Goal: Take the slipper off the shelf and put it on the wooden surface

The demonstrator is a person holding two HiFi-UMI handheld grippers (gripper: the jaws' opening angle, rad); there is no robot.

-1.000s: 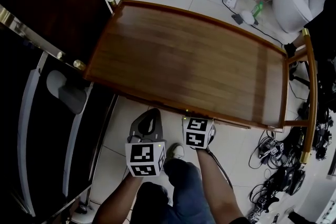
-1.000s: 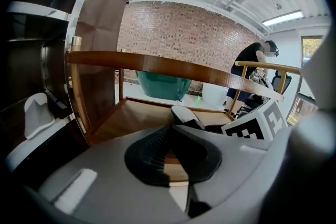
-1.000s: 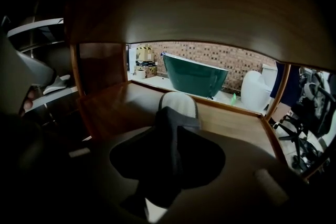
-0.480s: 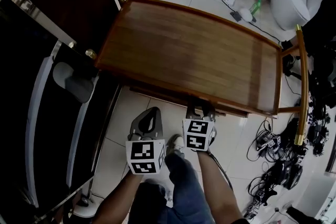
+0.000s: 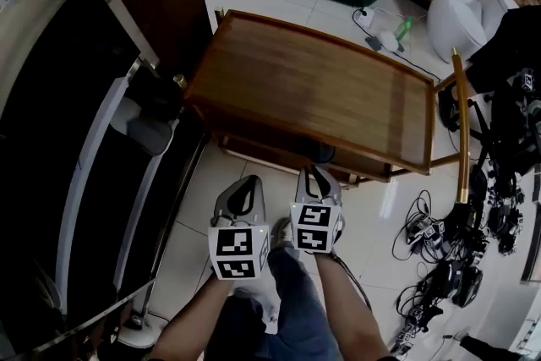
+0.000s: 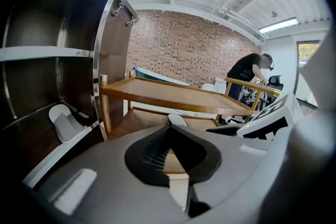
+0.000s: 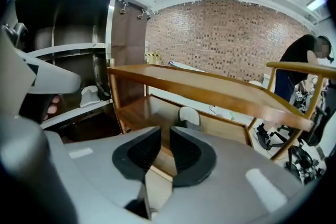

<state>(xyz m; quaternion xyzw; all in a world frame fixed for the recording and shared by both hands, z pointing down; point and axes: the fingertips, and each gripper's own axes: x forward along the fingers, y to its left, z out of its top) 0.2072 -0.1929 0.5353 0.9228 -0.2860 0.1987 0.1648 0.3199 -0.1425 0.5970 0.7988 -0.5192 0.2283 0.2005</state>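
A slipper (image 7: 189, 114) is seen on the trolley's lower wooden tier (image 7: 139, 110), a second slipper (image 6: 65, 123) on the cabinet shelf (image 6: 72, 146). The left gripper (image 6: 169, 131) is closed, empty; the right gripper (image 7: 165, 134), just narrowed to a slit, holds nothing and must be widened before any grasp

Ahead of the left gripper (image 6: 169, 131), above: wooden top (image 6: 173, 96) bare, approach open. Below it, lower shelf (image 6: 134, 122) gap open frontally. Corner post (image 6: 103, 105) and dark cabinet (image 6: 37, 86) obstruct leftward.
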